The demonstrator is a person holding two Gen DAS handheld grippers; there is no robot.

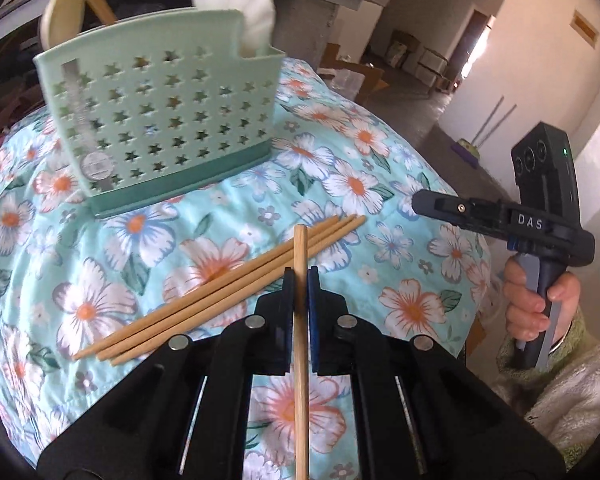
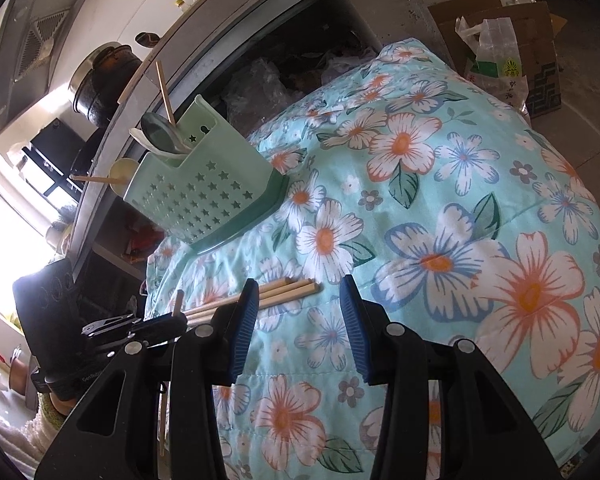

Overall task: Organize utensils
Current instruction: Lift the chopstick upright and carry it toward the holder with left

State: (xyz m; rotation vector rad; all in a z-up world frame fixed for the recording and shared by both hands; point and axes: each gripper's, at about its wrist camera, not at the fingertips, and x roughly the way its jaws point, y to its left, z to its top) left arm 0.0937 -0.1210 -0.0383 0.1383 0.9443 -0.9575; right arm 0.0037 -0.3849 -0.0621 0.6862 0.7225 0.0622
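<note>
Utensil holder [image 1: 164, 120] stands on the cloth-covered counter [image 1: 340, 184], spoons [image 1: 240, 4] and a stick inside it. Three chopsticks [image 1: 204, 292] lie together on the cloth in front of the holder. One chopstick [image 1: 301, 320] sits clamped in the left gripper [image 1: 301, 280] above them. Right gripper [image 2: 300, 300] hovers to their right, nothing in it.
</note>
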